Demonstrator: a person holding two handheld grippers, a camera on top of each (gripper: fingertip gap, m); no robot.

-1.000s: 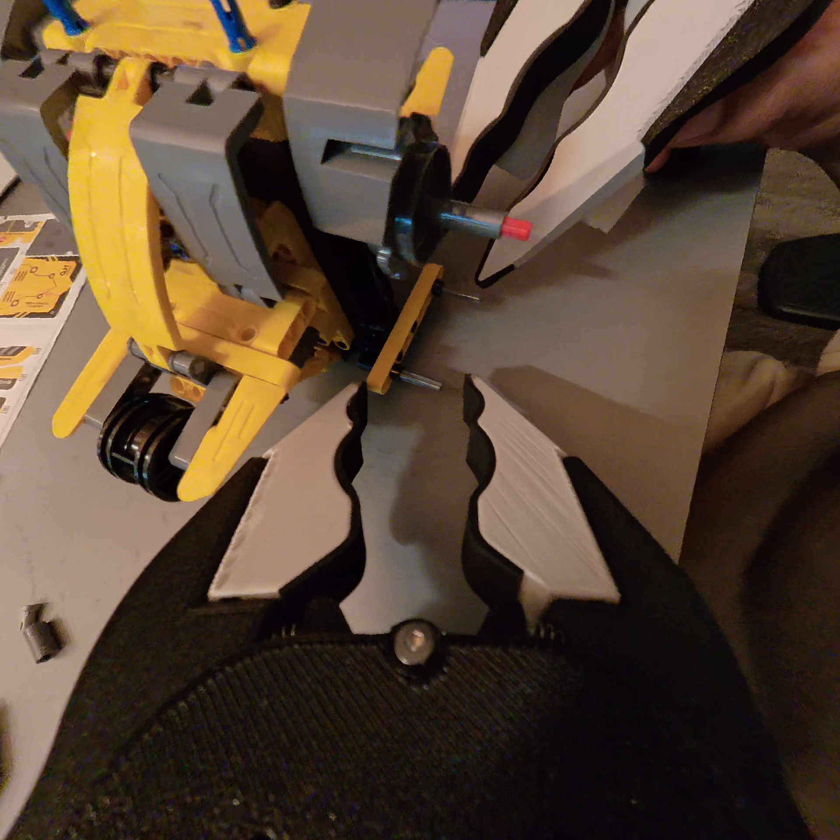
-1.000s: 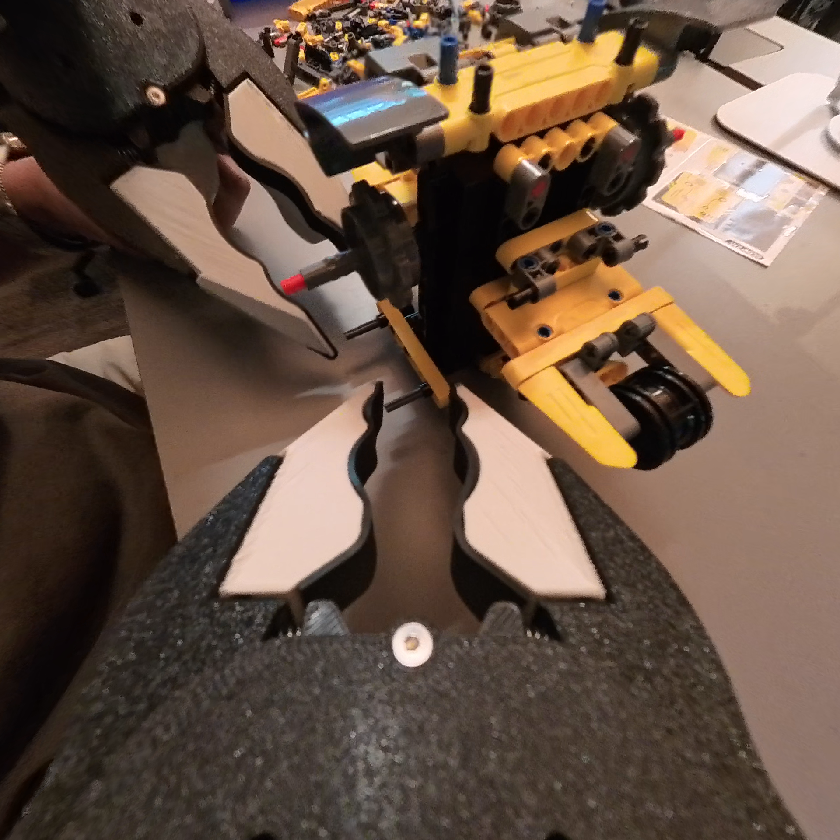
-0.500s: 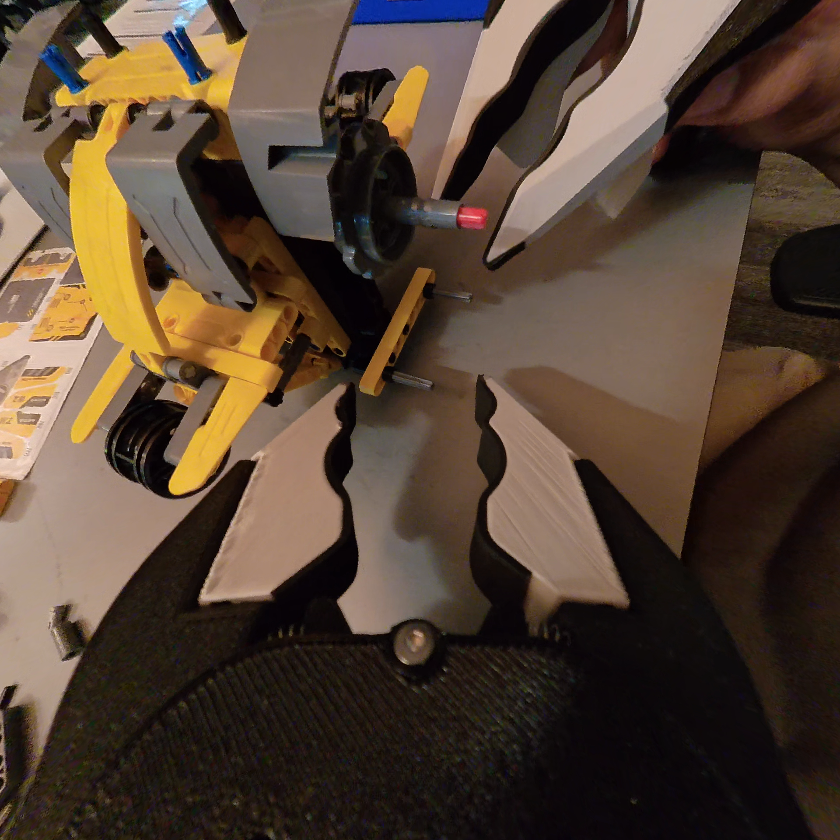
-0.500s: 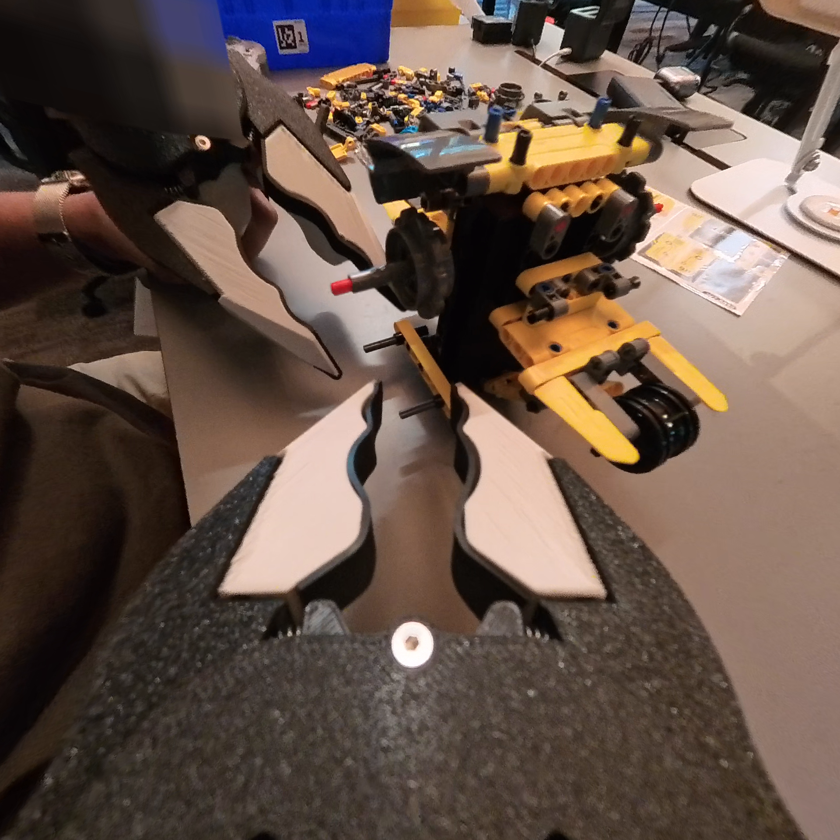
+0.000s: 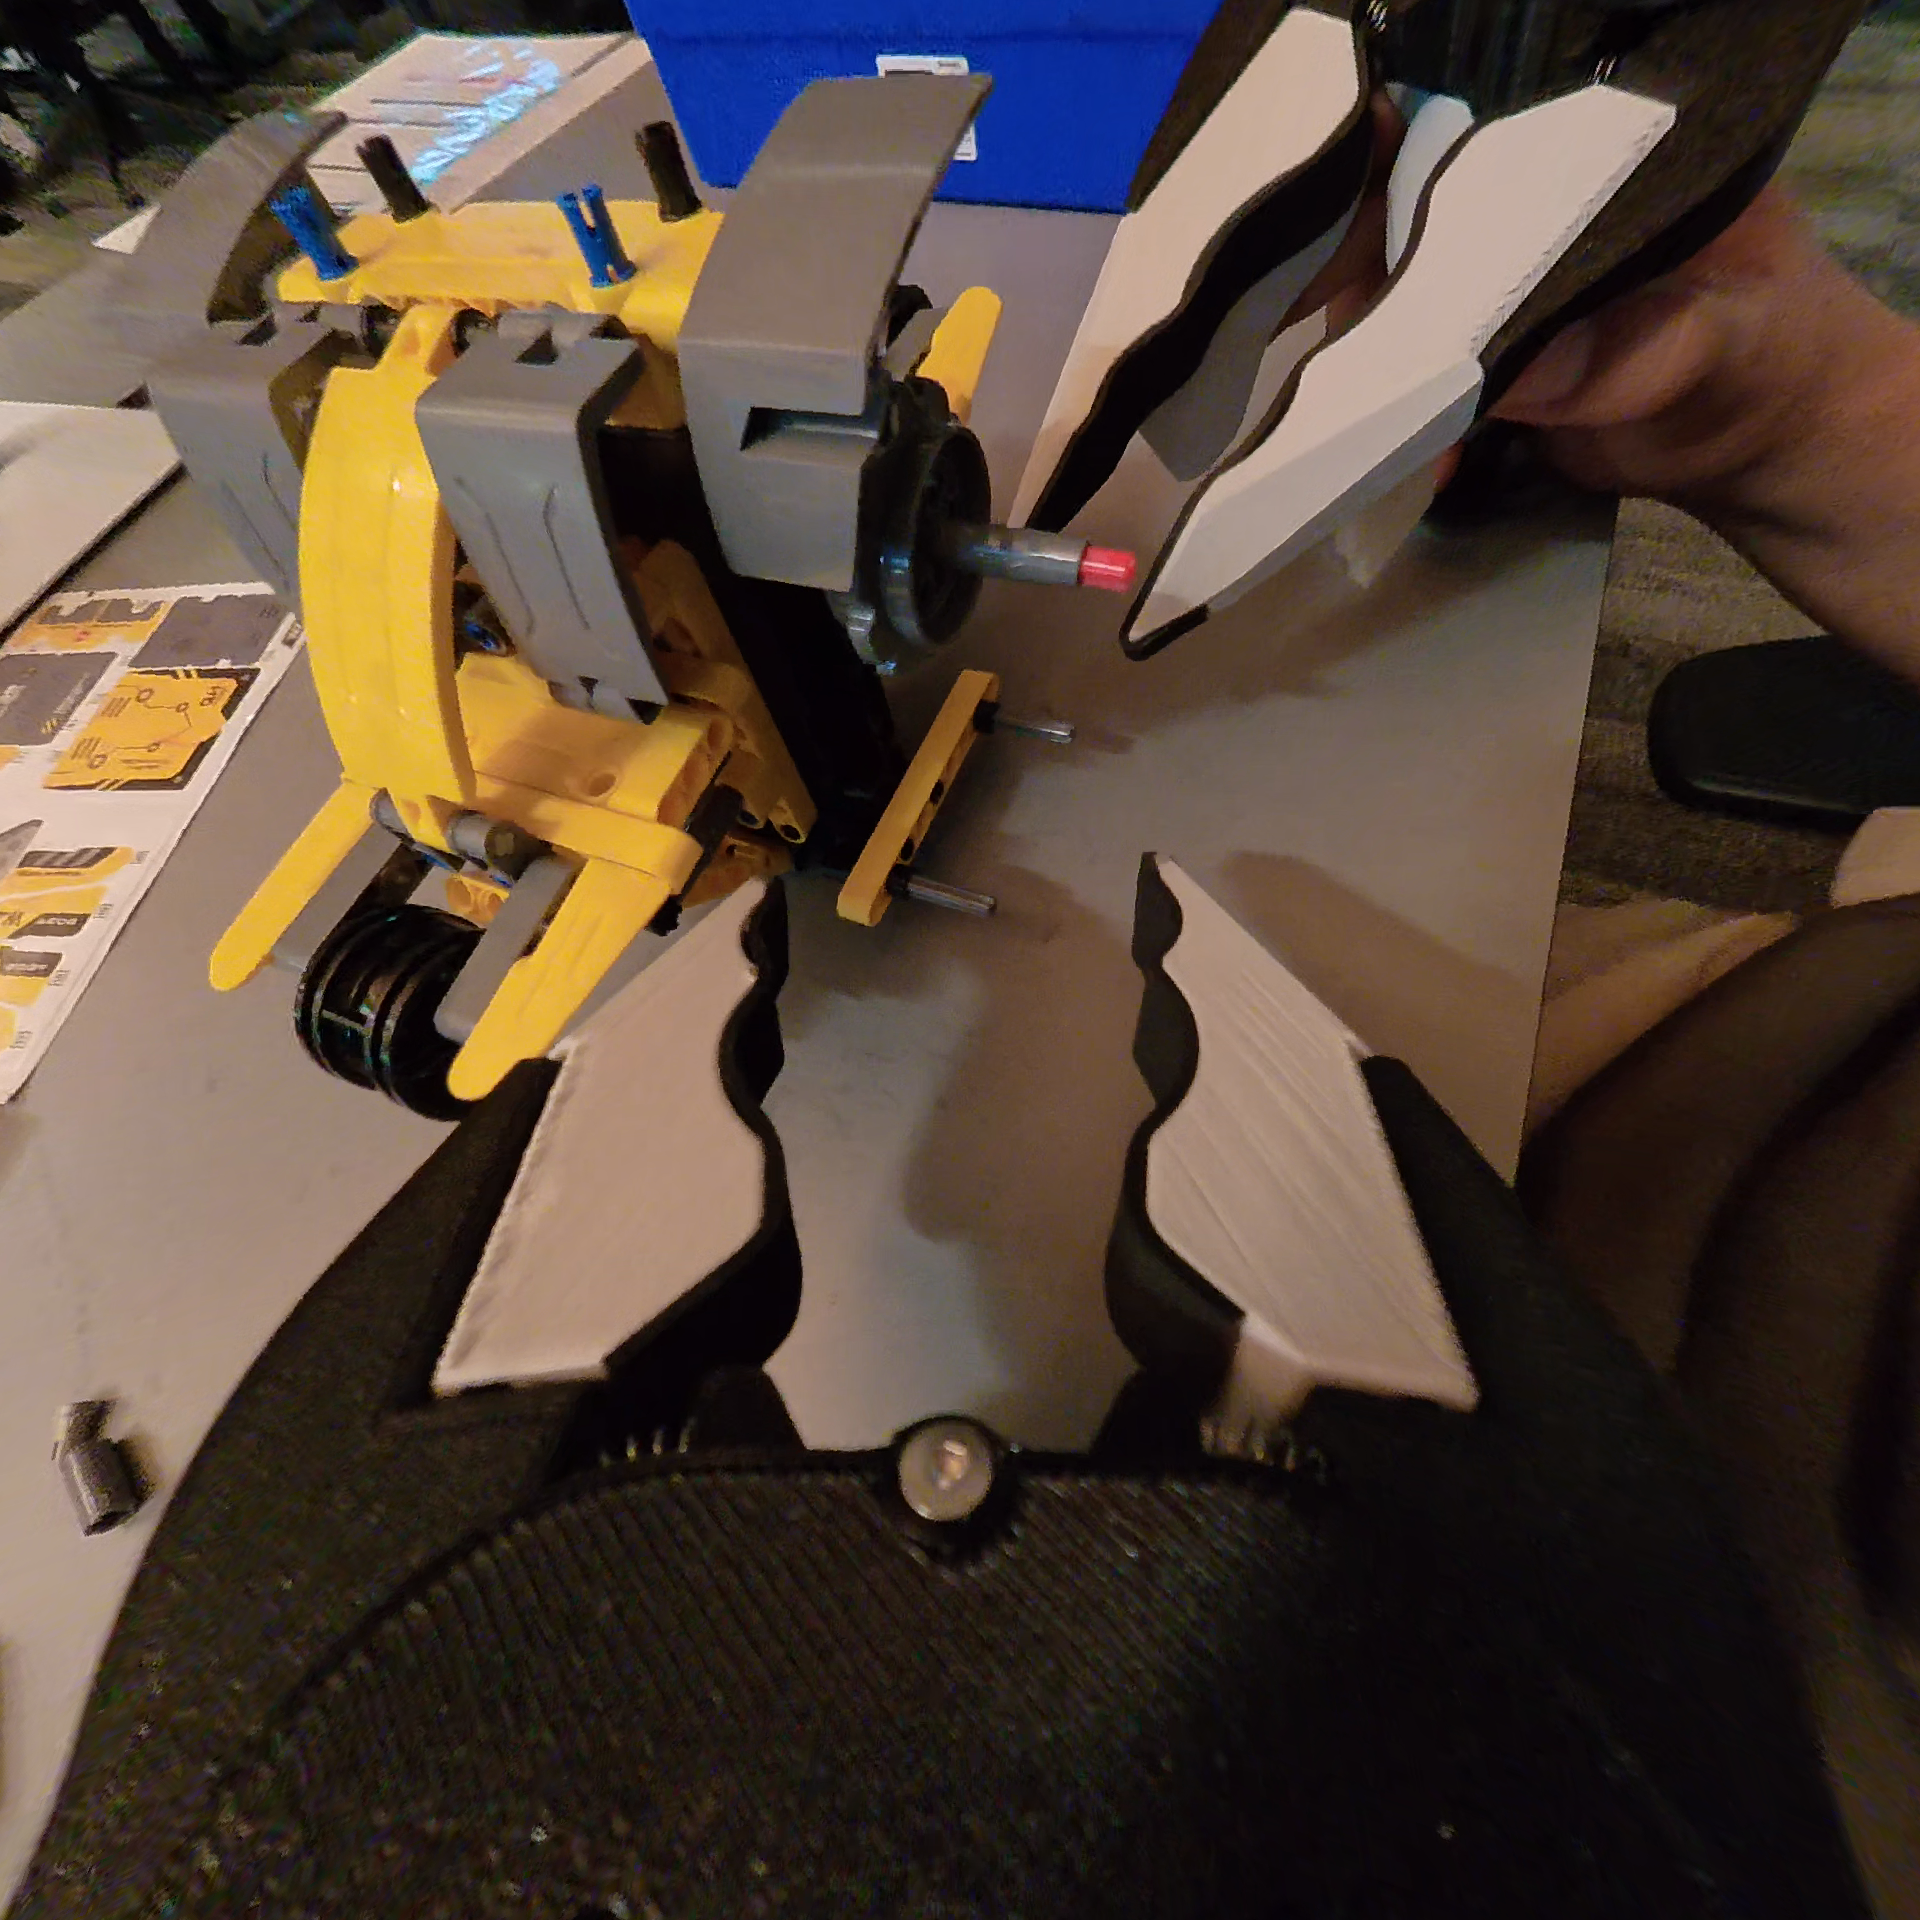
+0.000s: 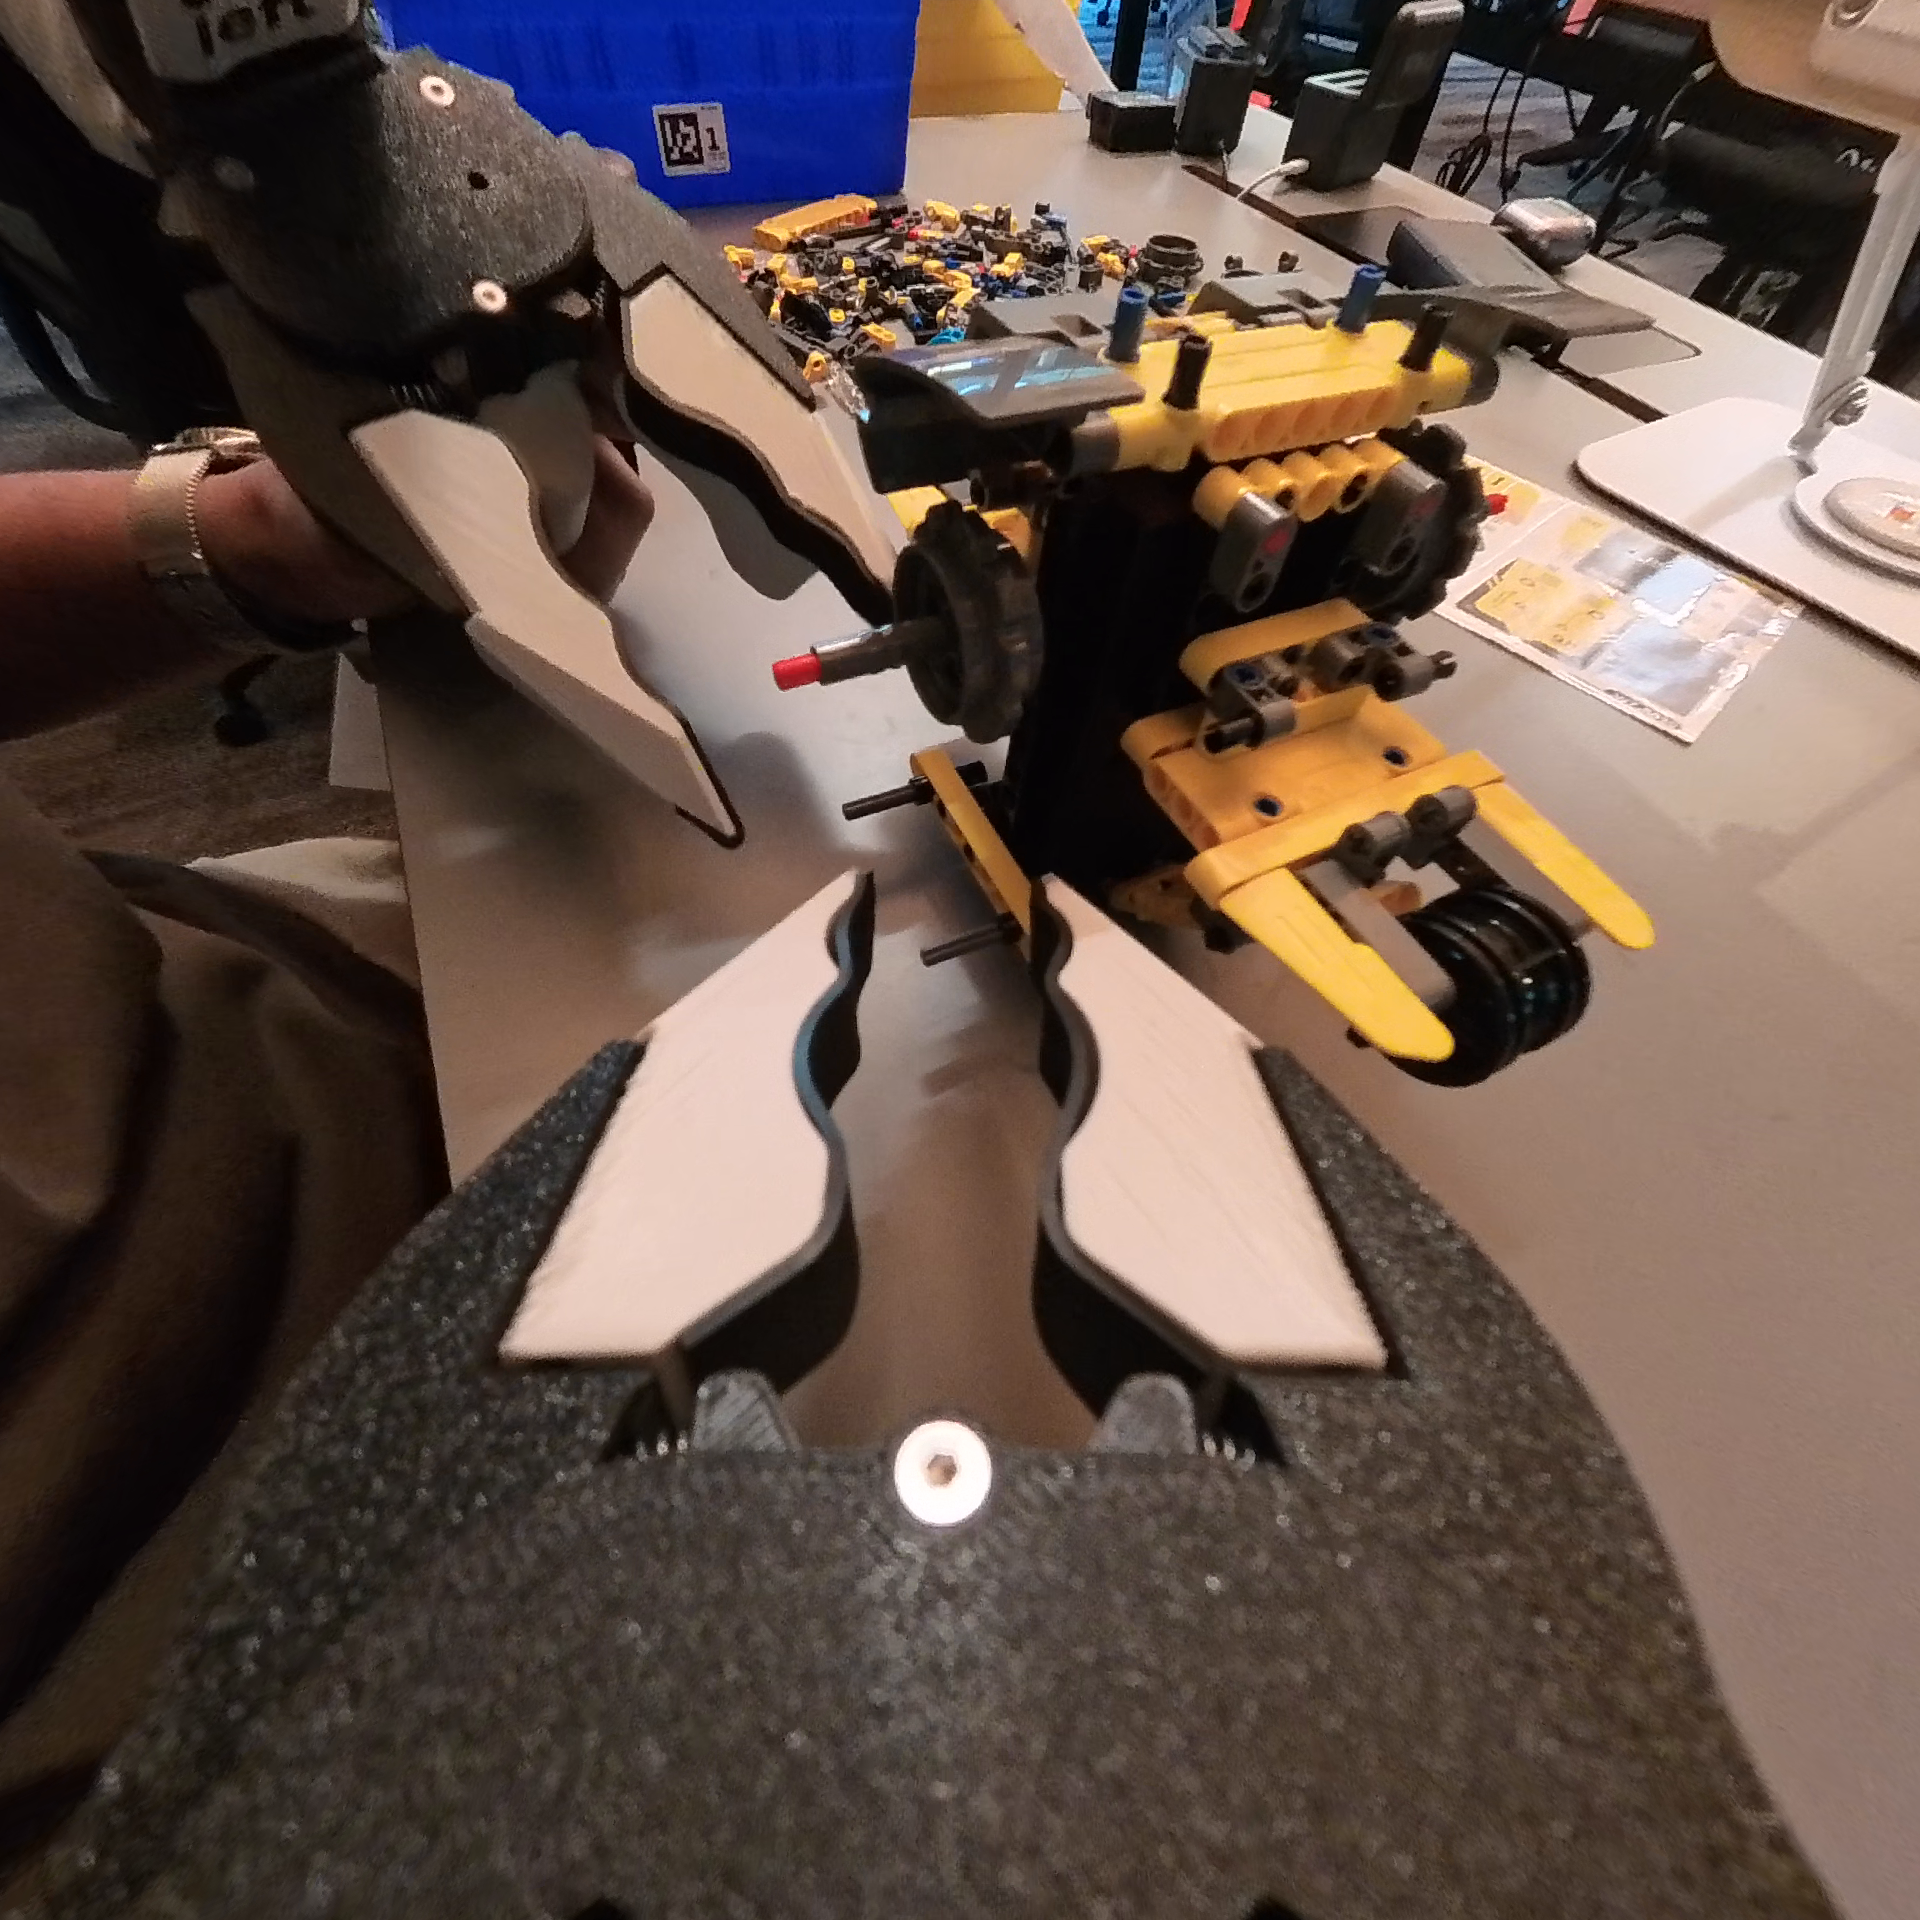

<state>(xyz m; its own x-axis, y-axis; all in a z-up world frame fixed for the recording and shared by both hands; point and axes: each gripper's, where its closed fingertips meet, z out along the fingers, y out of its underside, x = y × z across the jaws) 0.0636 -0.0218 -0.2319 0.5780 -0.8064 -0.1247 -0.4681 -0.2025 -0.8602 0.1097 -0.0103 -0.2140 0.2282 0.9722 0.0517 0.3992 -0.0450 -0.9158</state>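
Note:
A yellow, grey and black building-brick vehicle model (image 5: 540, 623) stands on the grey table (image 5: 1299, 790). A red-tipped axle (image 5: 1101, 568) sticks out of its black gear, and a short yellow beam (image 5: 914, 800) with pins hangs low on that side. My left gripper (image 5: 956, 894) is open wide and empty, with its tips just short of the beam. In the right wrist view the model (image 6: 1299, 727) is ahead. My right gripper (image 6: 956, 914) is open and empty, its tips either side of the beam's (image 6: 971, 831) near pin. The other gripper's fingers (image 6: 540, 603) straddle the axle (image 6: 795, 670).
An instruction sheet (image 5: 94, 727) lies left of the model. A blue bin (image 6: 727, 73) and a pile of loose parts (image 6: 935, 260) are at the back. A small dark piece (image 5: 99, 1465) lies near me. The table edge (image 5: 1558, 935) and a person's lap are close by. Some 6 cm of space lies between my two pairs of fingers.
Both grippers have drawn back a little from the model, so more of it shows. My left gripper has opened wider. The right gripper's gap is unchanged.

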